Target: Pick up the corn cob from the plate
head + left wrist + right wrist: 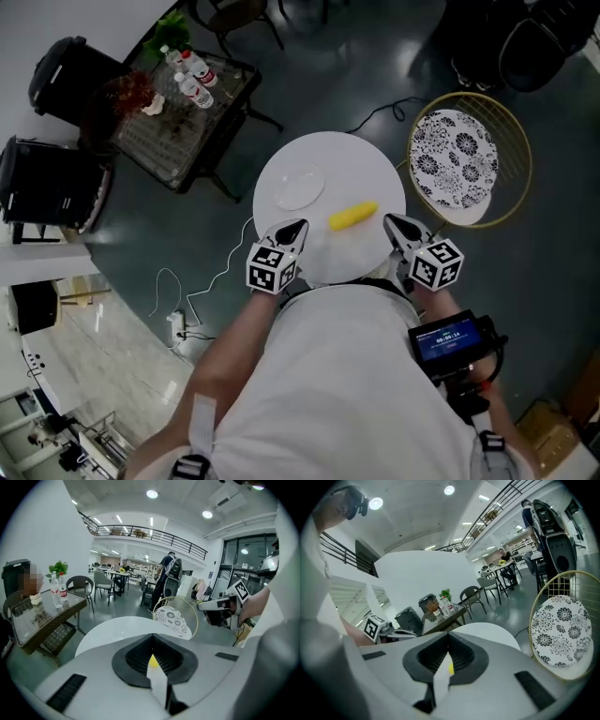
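1. The left tool [298, 226] is shut tight, its two jaws pressed flat together with nothing clamped between them. In the left gripper view only a sliver of yellow peeks out past the closed tip.
2. The right tool [390, 221] looks the same: jaws together and holding nothing, with a small speck of yellow just beyond its tip in the right gripper view.
3. The corn cob [352, 217] lies on its side on the round white counter [375, 164], near the person's edge. It is between the two tools and touches neither.
4. A clear glass plate [298, 187] sits on the counter to the left of the cob and a little farther away. The cob lies just beside it, off its rim as far as I can make out.
5. Both tools hang over the near edge of the counter, pointing away from the person, the left one on the plate's side and the right one on the cob's right.
6. Each tool carries a marker cube [272, 269] at its back end, close to the person's body.
7. A small device with a lit blue screen [450, 339] sits by the person's right forearm.
8. Right of the counter stands a round gold-wire chair [521, 178] with a black-and-white patterned cushion [459, 159].
9. Far to the left is a glass-topped side table [202, 127] with water bottles [192, 82] on it.
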Demonstrator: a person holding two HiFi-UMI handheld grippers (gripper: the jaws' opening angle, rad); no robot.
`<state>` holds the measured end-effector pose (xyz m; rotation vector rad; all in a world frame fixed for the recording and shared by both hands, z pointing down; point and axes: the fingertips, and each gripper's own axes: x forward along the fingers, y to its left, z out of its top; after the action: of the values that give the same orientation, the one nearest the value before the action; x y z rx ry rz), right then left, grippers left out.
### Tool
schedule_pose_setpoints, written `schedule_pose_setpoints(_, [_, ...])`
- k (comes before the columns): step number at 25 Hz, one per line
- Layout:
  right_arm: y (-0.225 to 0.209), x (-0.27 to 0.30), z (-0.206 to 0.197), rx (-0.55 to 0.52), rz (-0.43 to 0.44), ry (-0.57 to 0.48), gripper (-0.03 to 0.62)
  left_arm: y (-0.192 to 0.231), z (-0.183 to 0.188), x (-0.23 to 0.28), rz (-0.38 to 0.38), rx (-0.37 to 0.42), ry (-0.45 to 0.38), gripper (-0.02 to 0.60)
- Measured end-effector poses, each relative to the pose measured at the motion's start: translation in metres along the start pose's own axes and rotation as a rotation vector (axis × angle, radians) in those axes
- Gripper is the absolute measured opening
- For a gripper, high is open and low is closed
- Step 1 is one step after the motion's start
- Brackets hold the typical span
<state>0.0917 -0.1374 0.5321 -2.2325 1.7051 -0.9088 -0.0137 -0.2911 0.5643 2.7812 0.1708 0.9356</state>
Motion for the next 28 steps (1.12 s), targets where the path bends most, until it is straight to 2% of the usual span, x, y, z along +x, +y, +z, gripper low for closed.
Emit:
schedule_pose_setpoints(5, [0.027,0.014,0.024,-0.061,0.058,-0.015,0.008,0.001,0.023,-0.028,-0.015,-0.048,-0.116,0.008])
schedule_pose_setpoints(9, [0.036,0.015,0.031,-0.083,0.081,-0.027,0.008,-0.005,0.033,-0.037,-0.030,-0.049,-0.159,0.008])
schedule_pose_setpoints(21, [0.032,0.008,0.011,-0.091,0.076,-0.052,0.008,-0.011,0.020,-0.026,-0.053,-0.018,-0.168,0.008])
schedule_pose_setpoints(28, [0.047,0.005,0.010,-0.085,0.065,-0.062,0.008,-0.015,0.021,-0.038,-0.069,-0.009,-0.166,0.008])
